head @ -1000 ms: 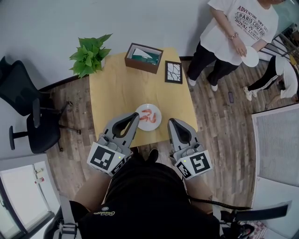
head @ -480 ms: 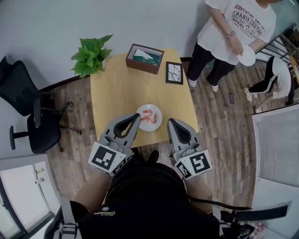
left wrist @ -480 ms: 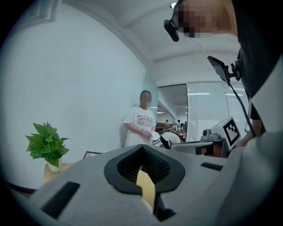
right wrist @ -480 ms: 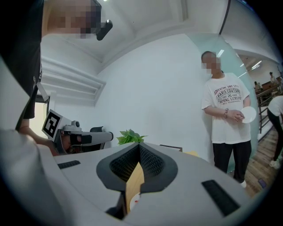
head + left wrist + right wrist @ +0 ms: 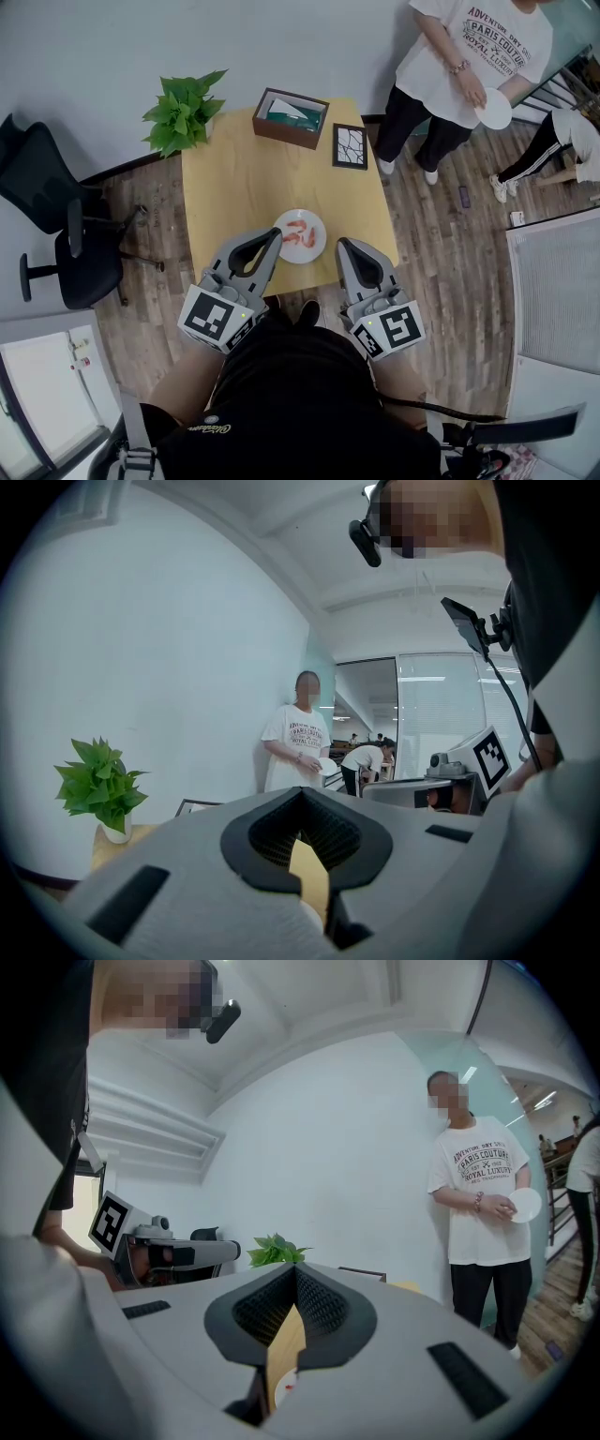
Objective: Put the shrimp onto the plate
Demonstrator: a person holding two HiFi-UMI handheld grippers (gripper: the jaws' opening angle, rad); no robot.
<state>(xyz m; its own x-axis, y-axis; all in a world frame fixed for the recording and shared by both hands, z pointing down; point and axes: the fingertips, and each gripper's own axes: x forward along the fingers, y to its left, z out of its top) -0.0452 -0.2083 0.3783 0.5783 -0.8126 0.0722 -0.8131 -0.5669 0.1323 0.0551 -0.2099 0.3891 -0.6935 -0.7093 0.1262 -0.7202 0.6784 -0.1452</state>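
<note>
A white plate point(image 5: 321, 244) lies near the front edge of the yellow wooden table point(image 5: 234, 178), with orange-red shrimp point(image 5: 298, 232) on it. My left gripper point(image 5: 274, 233) hovers at the plate's left rim, jaws shut and empty. My right gripper point(image 5: 342, 245) hangs just right of the plate, also shut with nothing in it. In the left gripper view the left gripper point(image 5: 302, 791) shows closed jaws and only table wood through the gap. The right gripper view shows the right gripper point(image 5: 296, 1267) closed, with a sliver of the plate point(image 5: 278, 1388) below.
A potted green plant point(image 5: 181, 111) stands at the table's far left corner, beside a brown box point(image 5: 289, 116) and a small framed picture point(image 5: 349, 145). A black office chair point(image 5: 56, 225) is at the left. A person in a white T-shirt point(image 5: 469, 56) stands beyond the table.
Both grippers and the plate hold still. Only the person bending at the far right has shifted.
</note>
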